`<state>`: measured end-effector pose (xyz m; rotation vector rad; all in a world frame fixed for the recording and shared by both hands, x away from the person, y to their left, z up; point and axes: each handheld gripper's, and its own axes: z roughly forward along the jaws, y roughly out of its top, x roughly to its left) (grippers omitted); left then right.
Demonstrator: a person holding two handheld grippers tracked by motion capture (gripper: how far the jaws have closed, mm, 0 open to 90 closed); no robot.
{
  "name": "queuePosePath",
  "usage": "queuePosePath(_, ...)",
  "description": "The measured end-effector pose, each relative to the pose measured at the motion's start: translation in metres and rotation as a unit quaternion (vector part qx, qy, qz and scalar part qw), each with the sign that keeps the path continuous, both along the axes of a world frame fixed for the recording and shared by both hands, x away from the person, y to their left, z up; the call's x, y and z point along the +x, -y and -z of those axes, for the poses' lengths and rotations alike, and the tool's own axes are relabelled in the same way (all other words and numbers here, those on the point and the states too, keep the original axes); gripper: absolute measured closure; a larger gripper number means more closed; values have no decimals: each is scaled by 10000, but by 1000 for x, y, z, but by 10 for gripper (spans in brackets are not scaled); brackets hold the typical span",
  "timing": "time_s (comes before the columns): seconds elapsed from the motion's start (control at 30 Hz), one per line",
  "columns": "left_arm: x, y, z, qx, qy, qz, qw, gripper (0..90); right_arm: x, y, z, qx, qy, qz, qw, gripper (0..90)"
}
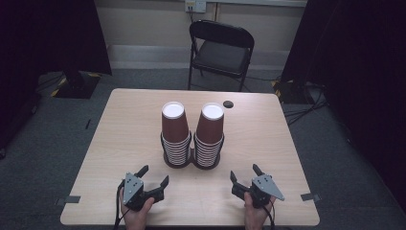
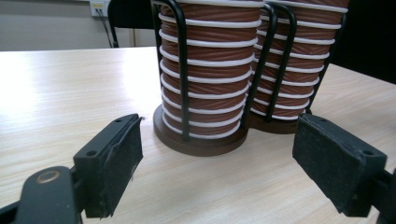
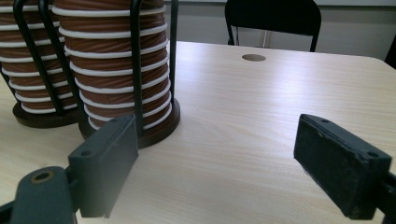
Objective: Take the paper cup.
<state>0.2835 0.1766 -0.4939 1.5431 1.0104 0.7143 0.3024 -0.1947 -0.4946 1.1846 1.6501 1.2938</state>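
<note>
Both tongs rest near the table's near edge with their jaws apart and nothing between them. In the high view, the left gripper [image 1: 154, 175] sits toward the near left corner and the right gripper [image 1: 243, 171] toward the near right corner. The two cup stacks stand side by side at the middle of the table [image 1: 268, 139], upside down, each in a black wire holder: the left stack [image 1: 174, 130] and the right stack [image 1: 209, 132], touching or nearly so.

In the left gripper view, the left gripper [image 2: 217, 151] faces the left stack [image 2: 205, 79], whose wire bars [image 2: 181, 70] run up in front of the cups. A grab low down would likely catch a bar instead of a cup.

In the right gripper view, the right gripper [image 3: 215, 161] points past the right stack [image 3: 116, 70], toward bare tabletop and a dark hole [image 3: 254, 57] near the far edge.

The stacks are tall and nested tightly, so pulling the top cup could lift several together, or tip a holder into its neighbour.
</note>
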Motion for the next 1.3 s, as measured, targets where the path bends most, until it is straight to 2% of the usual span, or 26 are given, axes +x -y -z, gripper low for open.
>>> queuePosePath(0.03,-1,0,0,-58,-11,86,9999,157,0,1,0,26,25,34,10000,129)
queuePosePath(0.13,-3,2,-2,-54,9,154,9999,157,-1,1,0,97,41,34,9999,129)
queuePosePath(0.3,-5,7,-7,8,-5,287,9996,172,0,1,0,61,9,2,10000,129)
queuePosePath(0.53,-3,13,-15,-53,24,375,9993,174,0,1,0,44,0,-14,10000,130)
queuePosePath(0.77,-2,21,-22,72,35,517,9986,183,-1,2,0,80,61,-32,9999,132)
queuePosePath(0.83,-1,23,-27,-24,18,663,9978,183,-1,2,0,86,28,-21,10000,131)
queuePosePath(0.93,-1,24,-29,7,43,714,9974,185,0,2,0,60,3,-36,10000,131)
queuePosePath(1.0,-2,24,-34,-131,95,912,9957,205,0,1,0,60,0,-53,10000,131)
queuePosePath(1.13,-4,27,-39,-27,195,934,9954,222,-1,2,0,88,19,-43,10000,131)
queuePosePath(1.27,-5,33,-46,61,294,1041,9941,231,0,1,0,61,1,-40,10000,131)
queuePosePath(1.3,-3,35,-50,77,324,1124,9931,236,0,1,0,59,4,-39,10000,131)
